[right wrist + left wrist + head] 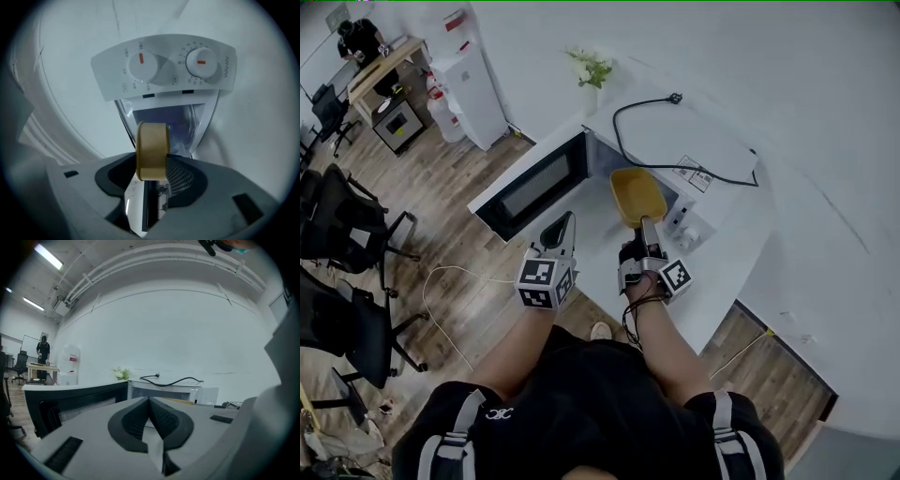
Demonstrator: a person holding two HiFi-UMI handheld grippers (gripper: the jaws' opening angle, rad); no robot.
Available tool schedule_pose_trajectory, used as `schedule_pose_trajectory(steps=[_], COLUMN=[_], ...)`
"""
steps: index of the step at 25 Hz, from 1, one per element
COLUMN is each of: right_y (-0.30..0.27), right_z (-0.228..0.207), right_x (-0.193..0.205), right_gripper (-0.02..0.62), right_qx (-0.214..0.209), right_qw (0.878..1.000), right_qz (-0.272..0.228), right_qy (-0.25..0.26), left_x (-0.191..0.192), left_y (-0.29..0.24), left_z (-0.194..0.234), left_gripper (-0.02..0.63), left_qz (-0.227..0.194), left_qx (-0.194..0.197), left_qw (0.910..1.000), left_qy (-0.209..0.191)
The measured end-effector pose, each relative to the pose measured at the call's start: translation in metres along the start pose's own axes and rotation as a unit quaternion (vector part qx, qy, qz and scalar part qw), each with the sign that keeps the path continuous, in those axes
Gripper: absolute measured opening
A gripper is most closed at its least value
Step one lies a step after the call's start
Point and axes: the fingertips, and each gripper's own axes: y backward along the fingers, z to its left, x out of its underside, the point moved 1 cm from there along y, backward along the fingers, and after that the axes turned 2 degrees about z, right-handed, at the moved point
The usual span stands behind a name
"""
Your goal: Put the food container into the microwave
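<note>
A yellow food container hangs at the mouth of the open white microwave, with my right gripper shut on its near rim. In the right gripper view the container shows edge-on between the jaws of the right gripper. Behind it are the cavity's glass plate and the control panel with two knobs. My left gripper is shut and holds nothing. It hovers just left of the container, beside the open black door. In the left gripper view the left gripper points at the microwave.
A black power cable lies loose on the microwave's top. A vase of flowers stands behind it on the white table. Office chairs and a water dispenser stand at the left. A person is at a far desk.
</note>
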Motion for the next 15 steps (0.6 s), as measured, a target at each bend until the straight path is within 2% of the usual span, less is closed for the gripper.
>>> schedule_pose_trajectory(steps=[8, 15], right_y=[-0.031, -0.058], right_z=[-0.008, -0.017], right_x=[-0.022, -0.036], right_gripper=[0.204, 0.204], right_qx=[-0.004, 0.000], right_qw=[0.999, 0.995], right_qz=[-0.034, -0.095], right_qy=[-0.012, -0.004], left_x=[0.000, -0.008], left_y=[-0.052, -0.092], left_z=[0.003, 0.018], left_gripper=[0.002, 0.002], left_qz=[0.014, 0.022], left_qx=[0.039, 0.094], left_qw=[0.9991, 0.9952], left_qy=[-0.005, -0.020])
